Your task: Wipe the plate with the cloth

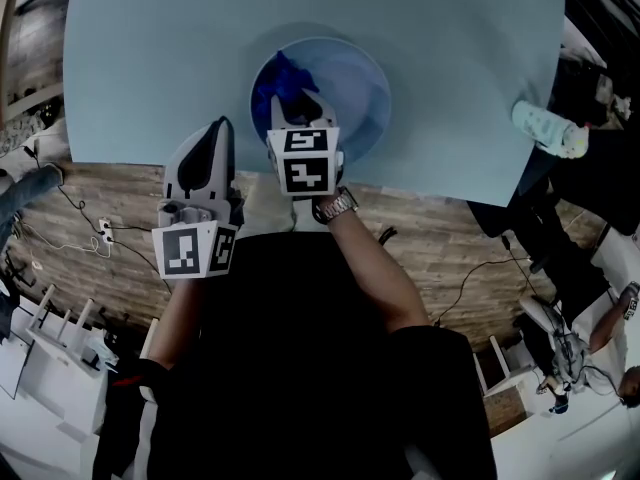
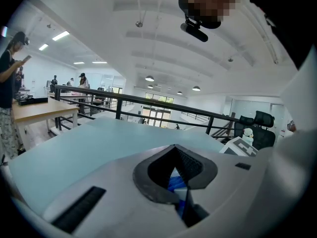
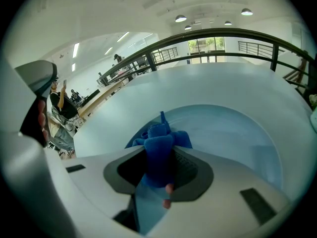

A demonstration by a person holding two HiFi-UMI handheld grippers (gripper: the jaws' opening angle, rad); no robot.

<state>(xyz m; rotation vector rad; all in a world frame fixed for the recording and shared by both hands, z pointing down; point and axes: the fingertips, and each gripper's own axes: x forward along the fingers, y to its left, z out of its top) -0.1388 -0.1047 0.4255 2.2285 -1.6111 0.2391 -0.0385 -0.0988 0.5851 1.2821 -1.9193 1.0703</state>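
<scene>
Where the person's forearms reach out, a metal-banded wristwatch (image 1: 337,206) sits on the right wrist, closest to the body. Just beyond, the white-and-grey left gripper (image 1: 218,128) pokes over the near edge of the big pale-blue table (image 1: 150,58), at about eight o'clock from the plate. Its jaws are drawn together to a thin slit with nothing between them. Whether its tips touch the table I cannot tell.

Beside it, at about six o'clock on the plate, the matching right gripper (image 1: 298,103) reaches in over the rim. Its jaws are clamped on a crumpled deep-blue cloth (image 1: 280,80), and the bunched fabric sticks out past the tips. The cloth lies inside the round pale-blue plate (image 1: 370,78), towards ten o'clock.

The plate rests on the table close to the near edge. Well apart, at three o'clock from it, a white cylindrical bottle (image 1: 548,128) lies on its side at the table's right edge.
</scene>
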